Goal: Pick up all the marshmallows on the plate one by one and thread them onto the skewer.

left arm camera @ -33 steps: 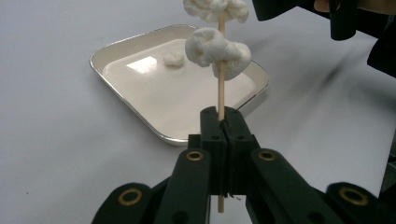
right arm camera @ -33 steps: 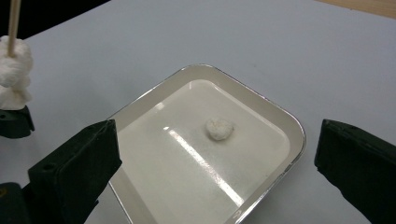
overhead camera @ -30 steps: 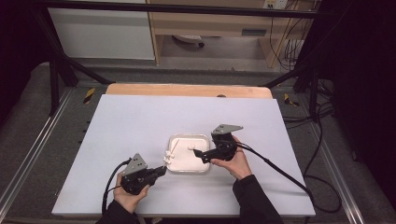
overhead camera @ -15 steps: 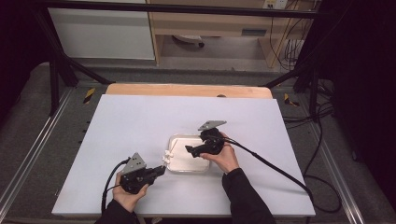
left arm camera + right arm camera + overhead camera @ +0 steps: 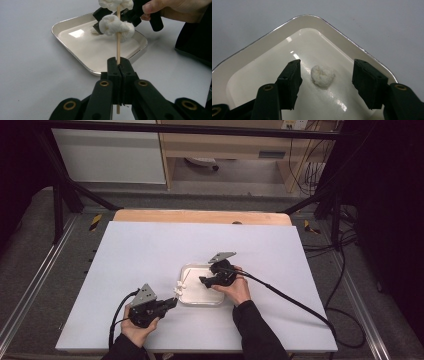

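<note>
Between the right gripper (image 5: pixel 325 85) jaws, which stand wide apart, we see one loose white puffy piece (image 5: pixel 322 75) lying on the floor of the white tray (image 5: pixel 274 47), touching neither jaw. Left gripper (image 5: pixel 119 65) is clamped tight on a wooden skewer (image 5: pixel 118 47), held upright in its own view, with two more white lumps (image 5: pixel 116 24) threaded on it above the jaws. From the high view, we see the tray (image 5: pixel 192 299) near the middle of the white table (image 5: pixel 150 250), right gripper (image 5: pixel 207 281) over it, left gripper (image 5: pixel 170 302) just off its near-left corner.
</note>
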{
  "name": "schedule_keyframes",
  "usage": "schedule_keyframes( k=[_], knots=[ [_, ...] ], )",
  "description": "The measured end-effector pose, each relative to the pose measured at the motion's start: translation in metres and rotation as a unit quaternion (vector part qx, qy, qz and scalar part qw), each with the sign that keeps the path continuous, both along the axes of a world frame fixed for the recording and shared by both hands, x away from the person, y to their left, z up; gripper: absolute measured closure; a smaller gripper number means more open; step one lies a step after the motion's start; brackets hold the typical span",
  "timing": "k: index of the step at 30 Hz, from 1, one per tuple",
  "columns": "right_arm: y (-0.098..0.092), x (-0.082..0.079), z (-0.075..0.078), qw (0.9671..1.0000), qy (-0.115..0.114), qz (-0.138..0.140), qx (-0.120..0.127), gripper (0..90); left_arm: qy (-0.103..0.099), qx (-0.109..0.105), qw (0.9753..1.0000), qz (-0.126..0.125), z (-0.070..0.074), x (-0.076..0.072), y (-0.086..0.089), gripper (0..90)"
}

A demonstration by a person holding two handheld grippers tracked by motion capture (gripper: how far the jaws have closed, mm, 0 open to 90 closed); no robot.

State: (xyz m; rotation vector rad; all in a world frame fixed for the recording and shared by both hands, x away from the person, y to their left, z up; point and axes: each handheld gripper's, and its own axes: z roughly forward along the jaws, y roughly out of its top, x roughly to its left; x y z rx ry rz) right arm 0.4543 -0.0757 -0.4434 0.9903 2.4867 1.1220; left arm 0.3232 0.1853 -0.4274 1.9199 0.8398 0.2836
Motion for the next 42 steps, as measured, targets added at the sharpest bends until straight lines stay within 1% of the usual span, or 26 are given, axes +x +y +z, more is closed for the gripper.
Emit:
schedule_keyframes(
  k=[4,6,8,12,15,24,26,28,33,35,36,37,39,40,42],
  knots=[
    [0.001,0.001,-0.002,0.9999,0.009,0.004,0.012,52.6,0.0,0.0,1.0,0.0,0.0,0.0,0.0,88.2],
    [0.002,0.001,-0.004,0.9998,0.01,0.006,0.013,54.4,0.0,0.0,1.0,0.0,0.0,0.0,0.0,88.2],
    [0.002,0.002,-0.005,0.9999,0.01,0.009,0.008,56.1,0.0,0.0,1.0,0.0,0.0,0.0,0.0,88.2],
    [0.002,0.001,-0.007,0.9999,0.001,0.016,0.006,61.3,0.0,-0.001,1.0,0.0,0.0,0.0,0.0,88.2],
    [0.002,0.0,-0.007,0.9999,-0.002,0.012,0.002,66.1,-0.001,0.0,1.0,0.0,0.0,0.0,0.0,88.2],
    [0.001,-0.001,-0.006,0.9999,-0.002,0.013,0.009,71.2,-0.002,0.0,1.0,0.0,0.0,0.0,0.0,88.3],
    [0.0,-0.002,-0.002,0.9997,0.0,0.014,0.021,71.7,-0.003,0.0,1.0,0.0,0.0,-0.001,0.0,88.3],
    [-0.002,-0.005,0.004,0.9994,-0.005,0.018,0.028,72.1,-0.003,0.0,1.0,-0.001,0.0,-0.001,-0.001,88.2],
    [-0.011,-0.013,0.025,0.9978,-0.012,0.028,0.059,72.4,-0.004,0.001,1.0,-0.003,0.001,-0.002,-0.002,88.2],
    [-0.015,-0.018,0.035,0.9966,-0.014,0.031,0.075,72.6,-0.006,0.001,1.0,-0.005,0.001,-0.002,-0.002,88.3],
    [-0.018,-0.021,0.039,0.9956,-0.017,0.033,0.086,72.6,-0.012,-0.005,0.9998,-0.014,0.001,-0.001,-0.003,88.2],
    [-0.021,-0.023,0.043,0.9948,-0.019,0.035,0.093,72.6,-0.013,-0.008,0.9997,-0.018,0.001,-0.001,-0.004,88.3],
    [-0.028,-0.029,0.051,0.9937,-0.021,0.036,0.104,72.6,-0.013,-0.008,0.9997,-0.02,0.001,-0.002,-0.005,88.2],
    [-0.031,-0.031,0.055,0.9928,-0.025,0.038,0.111,72.6,-0.014,-0.008,0.9997,-0.02,0.001,-0.002,-0.006,88.3],
    [-0.038,-0.036,0.062,0.9904,-0.025,0.041,0.129,72.6,-0.015,-0.005,0.9996,-0.021,0.001,-0.003,-0.007,88.2]
  ],
)
